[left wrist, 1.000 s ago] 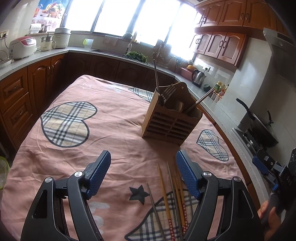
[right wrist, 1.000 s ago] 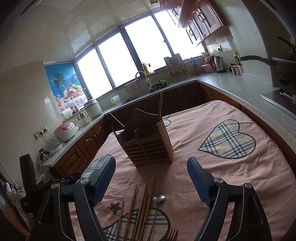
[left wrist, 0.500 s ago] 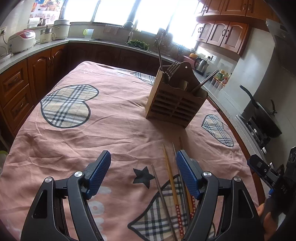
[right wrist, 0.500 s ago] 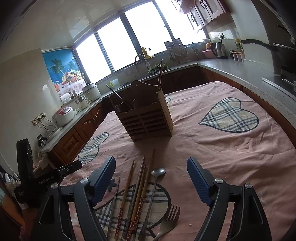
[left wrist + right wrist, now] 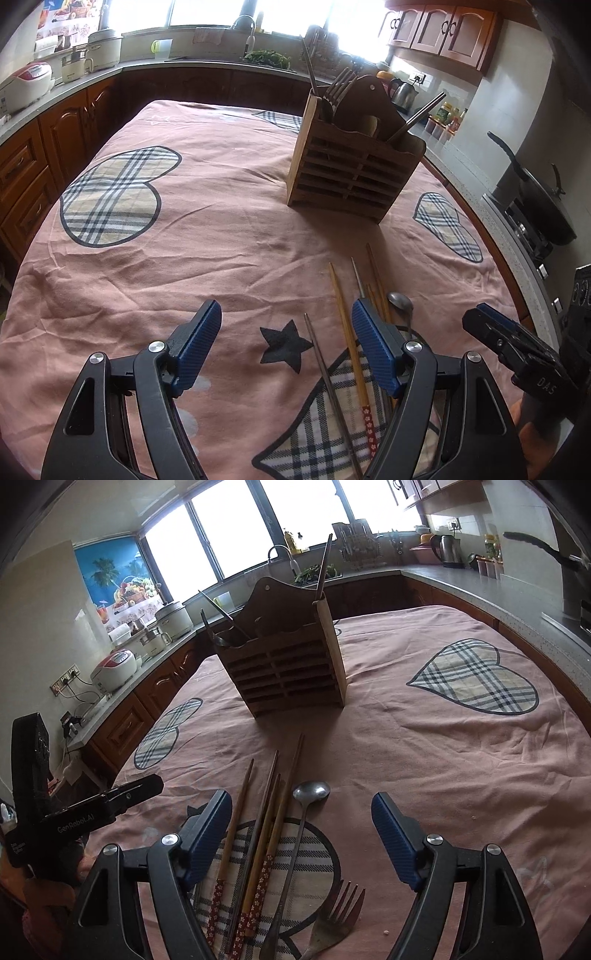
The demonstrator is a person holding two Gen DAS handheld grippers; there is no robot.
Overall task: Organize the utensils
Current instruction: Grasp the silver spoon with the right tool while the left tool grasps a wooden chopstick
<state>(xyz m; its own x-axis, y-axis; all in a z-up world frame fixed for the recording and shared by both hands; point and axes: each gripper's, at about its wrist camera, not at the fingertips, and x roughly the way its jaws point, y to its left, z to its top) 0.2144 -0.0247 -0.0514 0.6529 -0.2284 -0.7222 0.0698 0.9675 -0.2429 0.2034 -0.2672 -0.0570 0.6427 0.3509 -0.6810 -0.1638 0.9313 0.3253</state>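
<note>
Both open grippers have sunk toward loose chopsticks (image 5: 258, 834); wooden holder (image 5: 351, 177) keeps forks (image 5: 338, 88).

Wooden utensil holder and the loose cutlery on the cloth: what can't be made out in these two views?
- Wooden holder: its compartments are hidden by its own walls in both views, so its contents can't be counted.
- Chopsticks, spoon and fork: near ends cut off by the bottom edge, right wrist view.
- Fork: absent from the left wrist view; the left gripper blocks that area.
</note>
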